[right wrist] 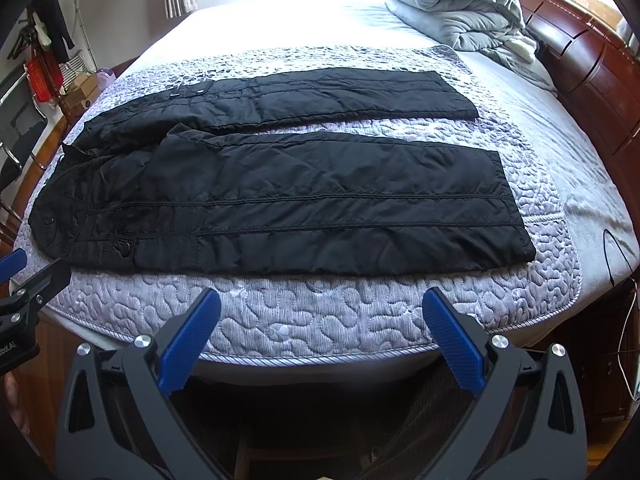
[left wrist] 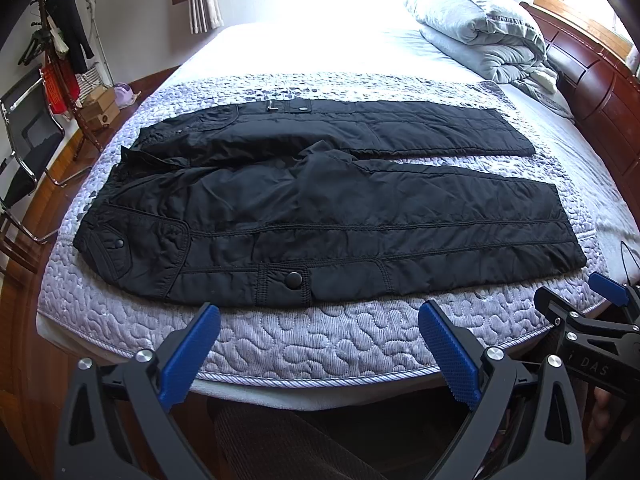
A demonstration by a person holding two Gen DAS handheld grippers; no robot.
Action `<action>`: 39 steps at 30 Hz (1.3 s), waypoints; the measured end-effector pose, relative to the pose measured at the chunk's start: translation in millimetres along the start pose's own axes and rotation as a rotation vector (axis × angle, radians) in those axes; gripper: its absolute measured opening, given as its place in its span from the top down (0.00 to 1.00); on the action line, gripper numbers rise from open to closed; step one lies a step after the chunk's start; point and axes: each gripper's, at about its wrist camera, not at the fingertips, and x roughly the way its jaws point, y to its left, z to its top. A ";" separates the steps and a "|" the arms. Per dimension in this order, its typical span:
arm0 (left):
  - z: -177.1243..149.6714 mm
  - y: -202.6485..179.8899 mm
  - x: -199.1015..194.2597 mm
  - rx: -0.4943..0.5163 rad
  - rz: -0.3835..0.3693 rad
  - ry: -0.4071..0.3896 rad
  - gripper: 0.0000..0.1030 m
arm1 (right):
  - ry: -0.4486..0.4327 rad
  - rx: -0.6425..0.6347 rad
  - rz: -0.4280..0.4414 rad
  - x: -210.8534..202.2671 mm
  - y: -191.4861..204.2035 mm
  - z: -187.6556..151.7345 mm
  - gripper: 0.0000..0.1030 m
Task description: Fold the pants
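Crosswise on the bed (left wrist: 320,344), black pants (left wrist: 320,216), waist left, hems right; left gripper (left wrist: 320,320) and right gripper (right wrist: 322,308) wide, empty.

The far part of the bed (left wrist: 304,36) is washed out to plain white by the window light, so its cover there cannot be read; the right gripper (left wrist: 604,296) enters the left wrist view only in part, cut off by the right edge, and the left gripper (right wrist: 12,276) is likewise cut by the left edge of the right wrist view. The clutter on the coat stand (left wrist: 60,44) is too small to tell apart; what lies under the bed's near edge is in deep shadow.
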 end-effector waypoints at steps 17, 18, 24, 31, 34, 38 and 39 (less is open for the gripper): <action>1.7 -1.3 -0.7 0.007 0.004 -0.008 0.04 | 0.000 -0.001 -0.002 0.7 -0.6 1.0 0.02; 1.9 -1.5 -0.6 0.008 0.003 -0.008 0.04 | 0.000 -0.001 -0.001 0.6 -0.4 1.1 0.02; 3.3 -2.8 -3.2 0.011 0.019 -0.022 0.03 | -0.004 0.001 -0.002 0.7 -1.0 2.6 0.02; 7.2 -3.5 -5.9 0.021 0.020 -0.034 0.03 | -0.005 0.018 -0.017 4.9 -7.3 7.2 0.02; 9.4 -3.3 -5.9 0.021 0.019 -0.037 0.04 | -0.001 0.015 -0.020 7.3 -8.0 7.8 0.02; 12.0 -1.9 -4.3 0.018 0.015 -0.040 0.03 | 0.004 0.011 -0.020 11.0 -7.0 9.7 0.02; 13.2 -1.7 -3.3 0.019 0.017 -0.039 0.03 | 0.005 0.011 -0.021 11.6 -6.9 9.9 0.02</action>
